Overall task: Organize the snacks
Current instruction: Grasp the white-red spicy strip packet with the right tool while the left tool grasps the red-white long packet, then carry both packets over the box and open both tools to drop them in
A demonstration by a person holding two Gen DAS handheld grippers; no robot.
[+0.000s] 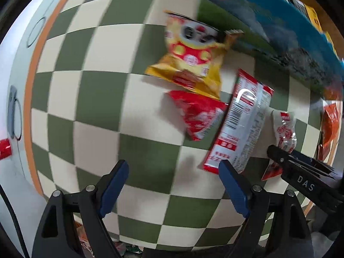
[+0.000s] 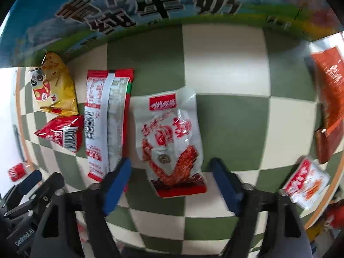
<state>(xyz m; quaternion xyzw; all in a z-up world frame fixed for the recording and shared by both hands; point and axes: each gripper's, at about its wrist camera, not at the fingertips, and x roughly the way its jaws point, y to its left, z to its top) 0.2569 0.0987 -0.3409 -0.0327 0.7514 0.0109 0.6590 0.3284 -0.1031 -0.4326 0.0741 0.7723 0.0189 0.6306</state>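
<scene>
On the green-and-cream checked cloth (image 1: pixel 96 90) several snacks lie in a row: a yellow bag (image 1: pixel 189 60) (image 2: pixel 56 90), a small red bag (image 1: pixel 197 114) (image 2: pixel 62 133), a long red-and-white packet (image 1: pixel 240 124) (image 2: pixel 107 120) and a white packet with red wings printed on it (image 2: pixel 169 133) (image 1: pixel 283 129). My right gripper (image 2: pixel 171 163) points down over the white packet. Its blue pads (image 2: pixel 120 178) flank the packet's lower end with a small gap, so it is open. My left gripper (image 1: pixel 173 165) is open over bare cloth, its right pad by the long packet's corner.
A large blue milk carton box (image 1: pixel 268 21) (image 2: pixel 150 4) stands behind the row. To the right lie an orange packet (image 2: pixel 331 90), a brown stick (image 2: pixel 322 146) and a small white-and-red packet (image 2: pixel 305 182). A red item (image 1: pixel 4 149) sits on the white table left of the cloth.
</scene>
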